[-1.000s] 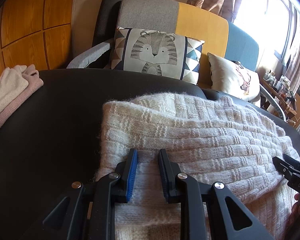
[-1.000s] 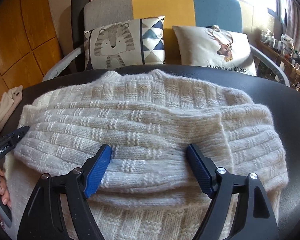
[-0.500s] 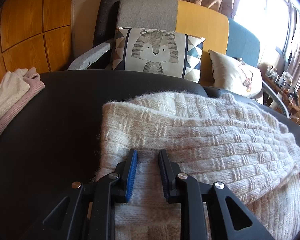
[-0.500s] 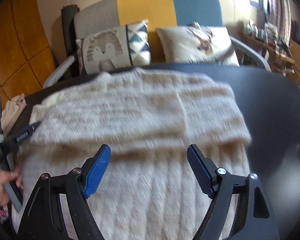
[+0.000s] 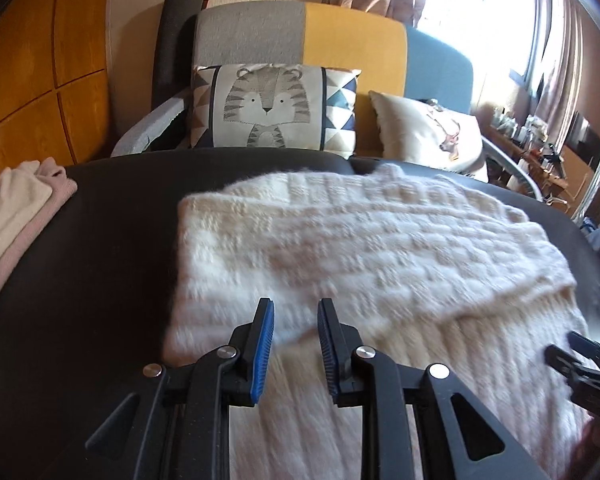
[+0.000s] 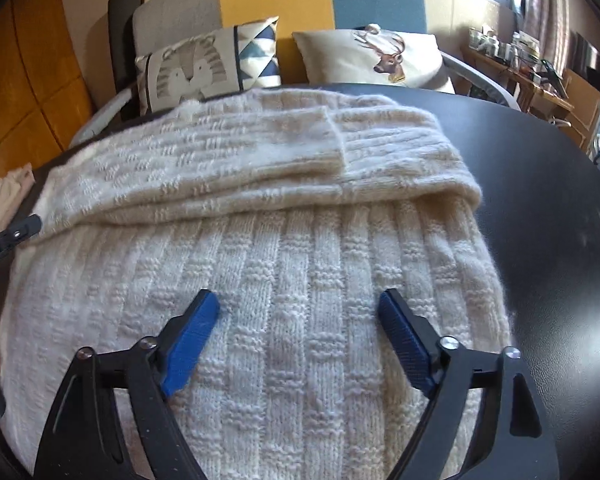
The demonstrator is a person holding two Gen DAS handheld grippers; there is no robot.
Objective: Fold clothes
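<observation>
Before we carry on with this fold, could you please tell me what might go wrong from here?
1. The folded sleeve lies loose across the cream knit sweater; lifting the hem could let it slide and undo the fold.
2. The left gripper stands with its jaws only narrowly apart, the right gripper with them wide, so uneven bites may skew the fold.
3. The fuzzy knit may snag on the ribbed pads.

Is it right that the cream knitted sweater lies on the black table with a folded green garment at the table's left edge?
Not quite. The folded garment at the left edge is pink and cream, not green, as the left wrist view shows. The cream knitted sweater does lie on the black table.
</observation>
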